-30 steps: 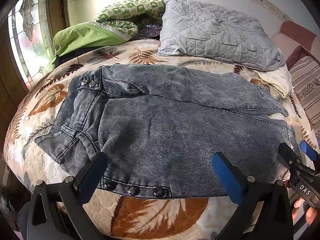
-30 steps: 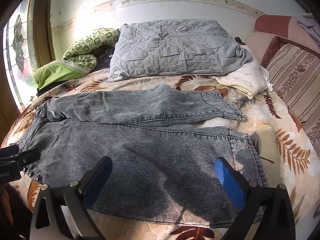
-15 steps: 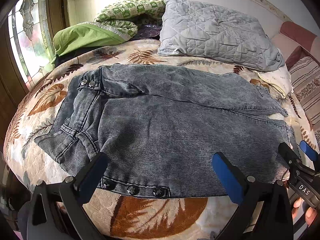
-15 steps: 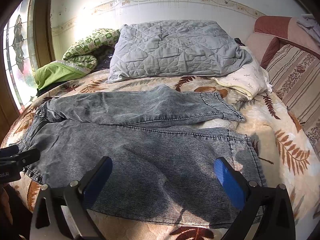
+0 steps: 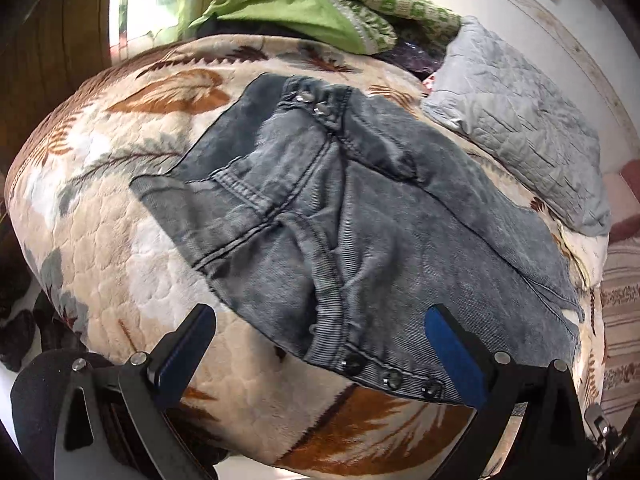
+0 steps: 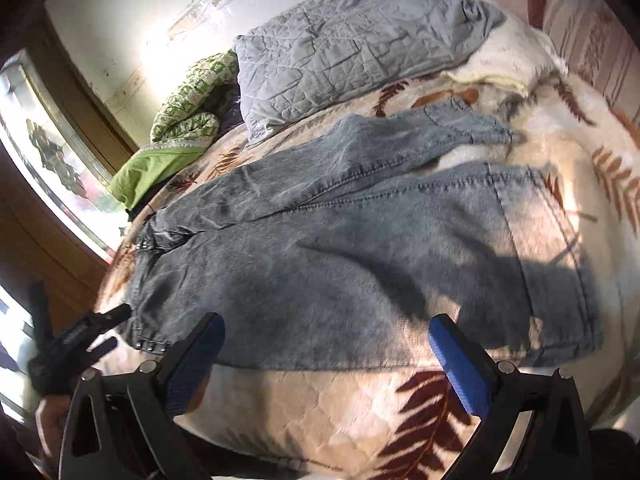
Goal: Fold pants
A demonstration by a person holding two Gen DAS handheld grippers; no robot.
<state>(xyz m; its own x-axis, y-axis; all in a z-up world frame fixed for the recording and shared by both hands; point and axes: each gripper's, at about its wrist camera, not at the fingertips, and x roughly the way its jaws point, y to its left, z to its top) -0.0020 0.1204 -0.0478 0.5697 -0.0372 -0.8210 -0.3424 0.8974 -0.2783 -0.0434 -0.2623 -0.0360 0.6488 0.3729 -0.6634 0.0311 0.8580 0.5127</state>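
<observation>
Left tongs [image 5: 316, 350]: spread wide, nothing between the blue pads, hanging just off the bed edge over the waistband end of the pants [image 5: 360, 232]. The row of snap studs [image 5: 390, 378] on the near waistband corner sits between the two fingers but below them, no contact that I can see.

Right tongs [image 6: 326, 354]: also spread wide and empty, hanging over the near leg around mid-length. Their shadow falls across the denim near the hem [image 6: 560, 272]. No cloth pinched.

The left tongs also show at the left margin of the right wrist view, close to the waistband corner; whether touching it, I can't tell.

Pants [image 6: 340, 248]: lying flat on the leaf-print bedspread [image 5: 120, 264], lengthwise across the bed, waistband at the left end, hems at the right. Both legs side by side and open, far leg slightly apart from the near one at the hem. Waistband end is rumpled, with a flap turned over near the fly.

Beyond: grey quilted pillow [image 6: 352, 44] and green bedding [image 5: 280, 4] by the wall, clear of the pants.

Progress, my read: zero folds made. Garment is only laid out. Everything is left: leg onto leg, then halving lengthwise. Tongs look staged for a first grab along the near edge.
</observation>
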